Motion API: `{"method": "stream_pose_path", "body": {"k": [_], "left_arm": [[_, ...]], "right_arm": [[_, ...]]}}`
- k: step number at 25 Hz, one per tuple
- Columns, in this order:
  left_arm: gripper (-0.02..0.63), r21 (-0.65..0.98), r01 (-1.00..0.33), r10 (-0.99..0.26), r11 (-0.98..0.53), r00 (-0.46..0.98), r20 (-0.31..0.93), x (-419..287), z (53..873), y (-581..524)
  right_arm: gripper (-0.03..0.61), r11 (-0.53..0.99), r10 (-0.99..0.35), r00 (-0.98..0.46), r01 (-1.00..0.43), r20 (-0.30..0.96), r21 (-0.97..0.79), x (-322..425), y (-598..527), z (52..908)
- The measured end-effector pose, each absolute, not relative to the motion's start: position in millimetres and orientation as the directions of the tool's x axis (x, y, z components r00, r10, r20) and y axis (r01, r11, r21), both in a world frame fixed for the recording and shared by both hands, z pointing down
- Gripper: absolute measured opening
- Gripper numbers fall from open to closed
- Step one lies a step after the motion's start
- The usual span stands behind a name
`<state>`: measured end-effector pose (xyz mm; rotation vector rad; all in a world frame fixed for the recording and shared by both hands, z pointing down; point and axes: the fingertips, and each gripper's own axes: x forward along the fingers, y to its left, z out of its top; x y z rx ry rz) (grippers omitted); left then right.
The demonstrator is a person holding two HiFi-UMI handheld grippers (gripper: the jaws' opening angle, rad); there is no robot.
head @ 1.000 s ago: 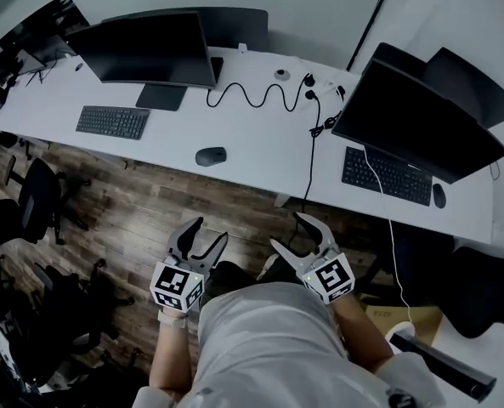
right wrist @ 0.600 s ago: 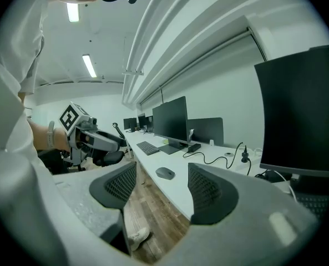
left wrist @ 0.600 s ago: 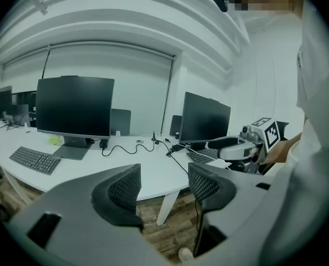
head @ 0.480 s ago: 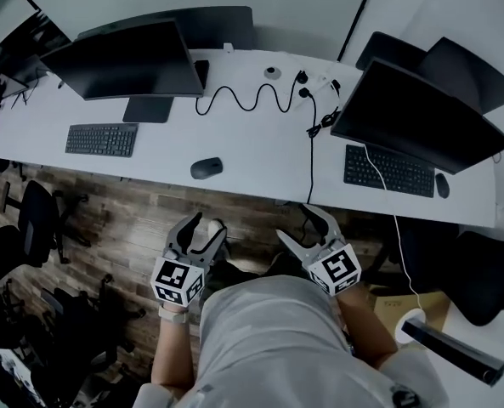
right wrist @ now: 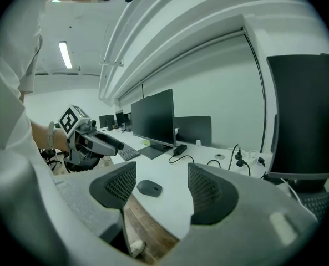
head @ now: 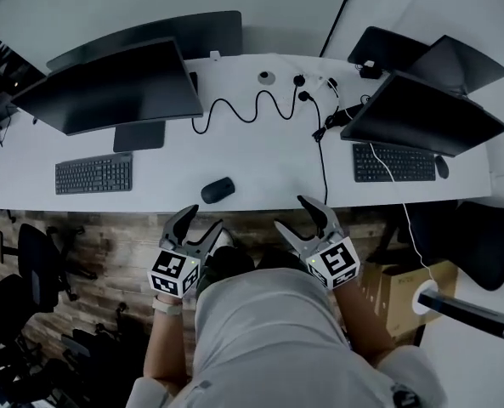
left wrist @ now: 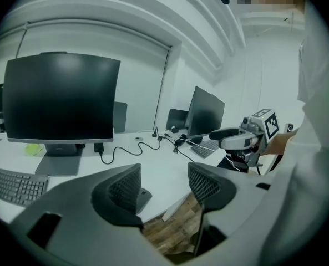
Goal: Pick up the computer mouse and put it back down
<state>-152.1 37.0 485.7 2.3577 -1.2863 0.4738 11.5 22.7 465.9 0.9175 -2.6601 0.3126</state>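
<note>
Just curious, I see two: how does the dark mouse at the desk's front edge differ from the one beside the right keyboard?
The dark oval front-edge mouse lies alone near the white desk's middle, lengthwise along the edge. The dark keyboard-side mouse sits beside the black right keyboard at its right end, lengthwise front to back. Both are dark, oval, untouched.

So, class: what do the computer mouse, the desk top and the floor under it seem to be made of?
Computer mouse: likely matt dark plastic, smooth, no glare. Desk top: probably white laminate, even, seamless. Floor: wood or wood-look planks; grain and board joints show.
</note>
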Motion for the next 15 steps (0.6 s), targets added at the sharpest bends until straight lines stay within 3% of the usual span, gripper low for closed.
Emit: {"method": "stream_pose_path", "body": {"k": [15], "left_arm": [[0.264, 0.232, -0.646, -0.429, -0.727, 0.691, 0.581, -194, 547, -1]], "right_arm": [[0.288, 0.557, -0.721, -0.544, -0.824, 0.429, -0.107, -45, 10, 490]]}}
